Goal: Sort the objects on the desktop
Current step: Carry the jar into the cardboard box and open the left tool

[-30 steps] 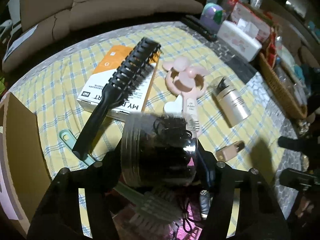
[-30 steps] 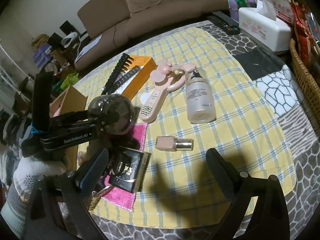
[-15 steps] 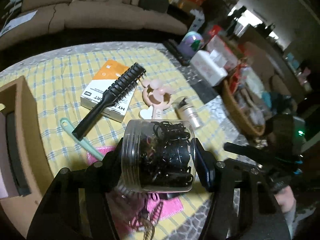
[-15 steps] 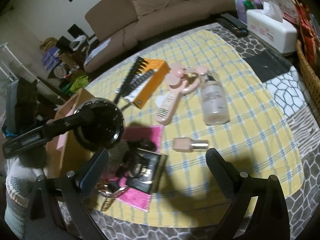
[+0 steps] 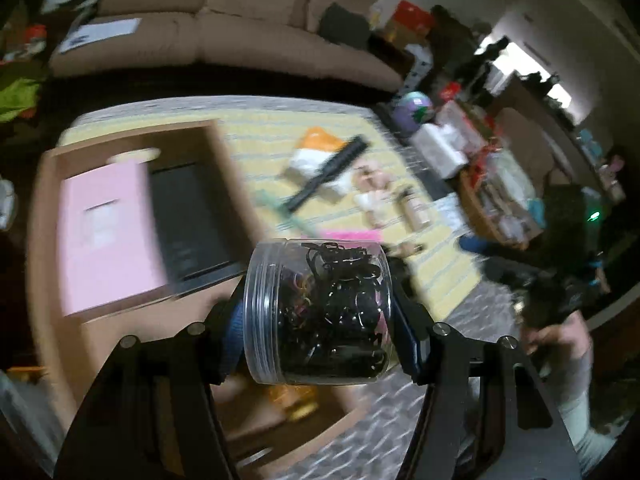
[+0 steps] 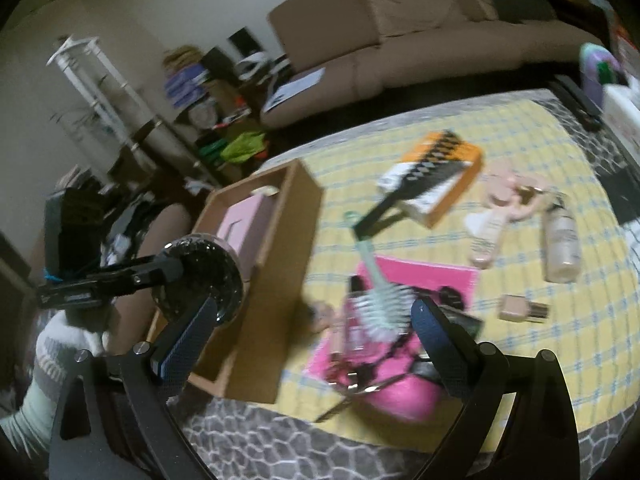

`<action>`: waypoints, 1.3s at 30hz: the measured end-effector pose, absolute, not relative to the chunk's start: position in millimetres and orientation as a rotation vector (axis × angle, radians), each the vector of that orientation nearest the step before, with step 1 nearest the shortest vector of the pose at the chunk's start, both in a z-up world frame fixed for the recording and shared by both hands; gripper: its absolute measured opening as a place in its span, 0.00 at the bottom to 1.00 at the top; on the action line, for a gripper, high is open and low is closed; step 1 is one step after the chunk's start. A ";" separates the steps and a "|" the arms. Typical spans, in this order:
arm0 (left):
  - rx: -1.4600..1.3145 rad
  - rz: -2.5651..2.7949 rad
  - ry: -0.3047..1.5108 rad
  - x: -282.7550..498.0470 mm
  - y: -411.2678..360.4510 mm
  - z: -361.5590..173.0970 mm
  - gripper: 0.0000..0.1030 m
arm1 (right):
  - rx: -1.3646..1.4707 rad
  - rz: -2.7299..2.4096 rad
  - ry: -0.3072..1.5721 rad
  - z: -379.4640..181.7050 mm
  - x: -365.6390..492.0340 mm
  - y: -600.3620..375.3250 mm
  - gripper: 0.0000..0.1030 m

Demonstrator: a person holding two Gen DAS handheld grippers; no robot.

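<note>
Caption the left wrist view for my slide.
Left gripper holds a clear jar of hair ties above an open cardboard box.

Brown sofa (image 6: pixel 400 32), white shelf rack (image 6: pixel 96 80)

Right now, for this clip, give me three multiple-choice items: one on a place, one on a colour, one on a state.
1. Where is the clear jar of hair ties?
A. lying on the yellow cloth
B. between the fingers of the left gripper, above the cardboard box
C. in the wicker basket

2. What colour is the flat mat under the teal brush?
A. bright pink
B. green
C. white

3. How is the right gripper?
A. shut on the brush
B. shut on the bottle
C. open and holding nothing

Answers:
1 B: both wrist views show the jar clamped between the left fingers, with the box behind it.
2 A: the mat is vivid pink against the yellow checked cloth.
3 C: its fingers stand wide apart with nothing pressed between them.
</note>
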State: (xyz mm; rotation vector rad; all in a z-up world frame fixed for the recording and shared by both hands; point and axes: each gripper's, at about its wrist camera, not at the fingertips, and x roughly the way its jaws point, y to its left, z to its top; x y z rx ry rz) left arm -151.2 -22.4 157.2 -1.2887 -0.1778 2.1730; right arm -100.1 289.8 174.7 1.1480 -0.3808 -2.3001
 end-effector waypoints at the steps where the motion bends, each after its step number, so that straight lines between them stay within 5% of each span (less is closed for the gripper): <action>1: -1.298 2.182 -0.182 -149.4 -31.9 154.2 0.58 | 1.144 -2.287 -0.353 175.9 -97.3 278.8 0.97; 8: -1.366 2.212 -0.321 -132.7 -107.5 127.8 0.58 | 1.114 -2.211 -0.209 177.6 -89.1 205.2 0.94; 13: -1.357 2.255 -0.259 -126.2 -122.0 126.4 0.58 | 1.167 -2.107 -0.064 158.4 -79.3 128.7 0.95; 28: -1.323 2.257 0.986 -118.1 -26.9 70.3 0.58 | 1.227 -2.155 0.029 140.6 -66.6 103.8 0.95; 35: -1.249 2.241 1.323 -114.2 6.0 32.6 0.58 | 1.229 -2.200 -0.005 141.2 -61.3 133.1 0.95; 39: -1.256 2.242 1.361 -118.3 10.8 29.4 0.57 | 1.232 -2.209 -0.030 139.1 -59.3 143.8 0.95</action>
